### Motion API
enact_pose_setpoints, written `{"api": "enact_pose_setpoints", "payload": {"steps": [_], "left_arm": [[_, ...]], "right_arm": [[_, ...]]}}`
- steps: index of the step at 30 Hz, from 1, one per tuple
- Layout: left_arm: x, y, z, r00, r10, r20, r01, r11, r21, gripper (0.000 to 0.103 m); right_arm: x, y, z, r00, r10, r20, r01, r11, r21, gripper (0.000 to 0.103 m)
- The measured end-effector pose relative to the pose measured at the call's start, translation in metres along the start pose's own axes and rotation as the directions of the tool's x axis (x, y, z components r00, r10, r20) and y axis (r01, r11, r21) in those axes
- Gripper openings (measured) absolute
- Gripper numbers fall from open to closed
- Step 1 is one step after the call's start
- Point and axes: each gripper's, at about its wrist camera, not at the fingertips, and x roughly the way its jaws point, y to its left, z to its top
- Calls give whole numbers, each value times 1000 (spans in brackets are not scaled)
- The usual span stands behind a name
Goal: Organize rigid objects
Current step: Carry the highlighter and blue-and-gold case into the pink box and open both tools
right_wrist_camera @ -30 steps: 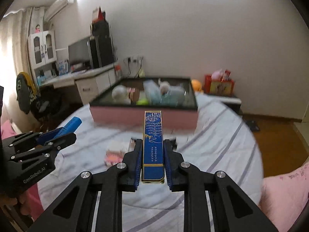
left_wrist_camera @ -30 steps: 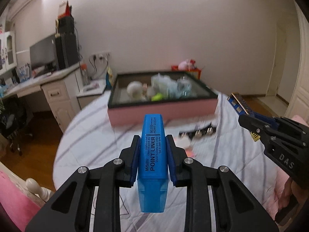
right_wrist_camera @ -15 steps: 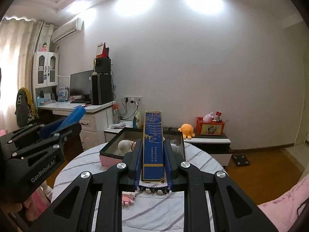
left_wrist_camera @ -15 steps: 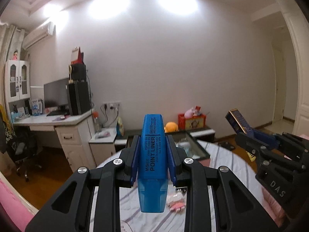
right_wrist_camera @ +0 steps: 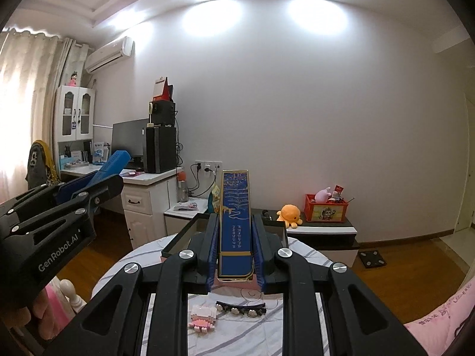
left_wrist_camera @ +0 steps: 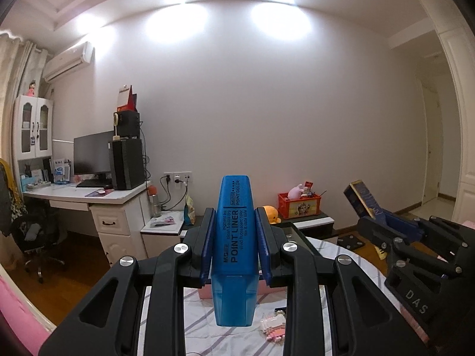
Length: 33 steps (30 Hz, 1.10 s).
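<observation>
My left gripper (left_wrist_camera: pixel 234 222) is shut on a blue "Point Liner" highlighter (left_wrist_camera: pixel 234 255), which points forward and is held up level above the table. My right gripper (right_wrist_camera: pixel 234 218) is shut on a slim blue and gold box (right_wrist_camera: pixel 234 207), held the same way. Each gripper shows in the other's view: the right gripper (left_wrist_camera: pixel 371 222) with its box (left_wrist_camera: pixel 363 198) at the right, the left gripper (right_wrist_camera: pixel 104 182) with the highlighter (right_wrist_camera: pixel 114 163) at the left. Below and ahead stands the pink tray with a dark rim (right_wrist_camera: pixel 181 237), mostly hidden by the fingers.
A pink block figure (right_wrist_camera: pixel 203 317) and a black hair clip (right_wrist_camera: pixel 240 308) lie on the round table's striped cloth (right_wrist_camera: pixel 299 255) just below the grippers. A white desk (right_wrist_camera: pixel 148 195) stands at the left and a low black cabinet (right_wrist_camera: pixel 323 231) behind the table.
Both grippers have risen and tipped upward with their objects still held. The tray and table have dropped low in both views, and the wall and ceiling now fill them.
</observation>
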Motion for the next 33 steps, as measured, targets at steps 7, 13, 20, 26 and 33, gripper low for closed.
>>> {"api": "enact_pose_setpoints", "payload": {"steps": [7, 13, 20, 26, 33], "left_arm": [[18, 0, -4, 999, 15, -28, -15, 1000, 6, 26], [49, -3, -8, 998, 3, -65, -2, 1000, 18, 26], [128, -3, -15, 982, -67, -179, 73, 997, 27, 26], [214, 1, -25, 941, -105, -320, 112, 994, 4, 26], [287, -7, -58, 880, -105, -464, 123, 992, 8, 26]], "right_arm": [[17, 0, 2, 1000, 9, -18, -9, 1000, -9, 21], [47, -6, 3, 999, 6, -48, -6, 1000, -12, 21], [107, -25, 0, 992, 15, -127, -15, 1000, -1, 21], [175, -51, -12, 969, -4, -248, 5, 1000, 2, 21], [234, -61, -42, 920, 9, -392, -10, 1000, -1, 21]]}}
